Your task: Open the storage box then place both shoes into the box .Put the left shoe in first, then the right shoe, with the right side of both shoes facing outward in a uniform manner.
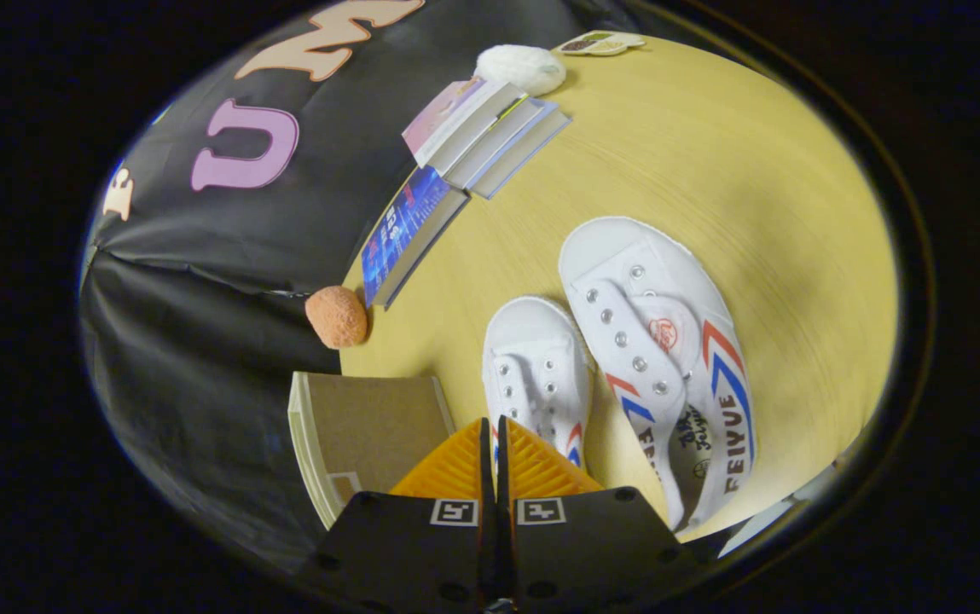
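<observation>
White canvas — two shoes (626, 358) lie side by side on the bench (754, 188) just beyond the fingers (496, 443), which are pressed together on nothing — three books (464, 162) behind.

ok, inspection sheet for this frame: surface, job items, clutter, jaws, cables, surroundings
Surface: yellow wooden table, evenly lit.
Job's things: two white shoes side by side; smaller-looking shoe just ahead of the fingertips, larger-looking shoe beside it. Brown storage box beside the jaws, lid closed.
Clutter: stack of books, one blue-covered book, orange ball, white fluffy object, small flat item at the far edge.
Grippers: gripper with jaws shut together, holding nothing.
Cables: nothing seen.
Surroundings: black cloth wall behind the table.
</observation>
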`<move>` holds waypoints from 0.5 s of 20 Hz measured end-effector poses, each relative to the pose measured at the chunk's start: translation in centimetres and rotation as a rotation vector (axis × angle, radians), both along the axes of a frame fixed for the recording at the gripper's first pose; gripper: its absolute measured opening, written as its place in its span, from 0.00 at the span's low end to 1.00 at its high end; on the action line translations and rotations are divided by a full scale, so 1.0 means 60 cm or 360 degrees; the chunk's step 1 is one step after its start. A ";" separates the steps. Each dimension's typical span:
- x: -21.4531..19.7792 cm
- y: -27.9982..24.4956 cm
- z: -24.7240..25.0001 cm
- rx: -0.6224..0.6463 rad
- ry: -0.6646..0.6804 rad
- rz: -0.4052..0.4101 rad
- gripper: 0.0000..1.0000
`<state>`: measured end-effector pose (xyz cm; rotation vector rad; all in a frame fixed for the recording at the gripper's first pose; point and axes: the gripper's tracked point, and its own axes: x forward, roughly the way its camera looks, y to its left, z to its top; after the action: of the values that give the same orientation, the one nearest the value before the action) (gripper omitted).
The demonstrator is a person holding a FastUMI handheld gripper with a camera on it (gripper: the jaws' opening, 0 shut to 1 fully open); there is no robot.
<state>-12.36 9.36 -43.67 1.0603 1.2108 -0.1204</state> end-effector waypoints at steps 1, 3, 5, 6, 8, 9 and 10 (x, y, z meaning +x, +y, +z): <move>-0.005 -0.001 -0.006 -0.0033 0.0011 0.0017 0.02; -0.012 -0.006 -0.013 -0.0074 0.0042 0.0038 0.02; -0.016 -0.010 -0.021 -0.0107 0.0059 0.0036 0.03; -0.014 -0.009 -0.024 -0.0107 0.0062 0.0036 0.03; -0.017 -0.012 -0.031 -0.0131 0.0084 0.0037 0.23; -0.017 -0.013 -0.035 -0.0151 0.0094 0.0039 0.31; -0.022 -0.017 -0.039 -0.0177 0.0109 0.0039 0.35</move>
<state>-13.67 8.32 -45.99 0.9506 1.2639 -0.2038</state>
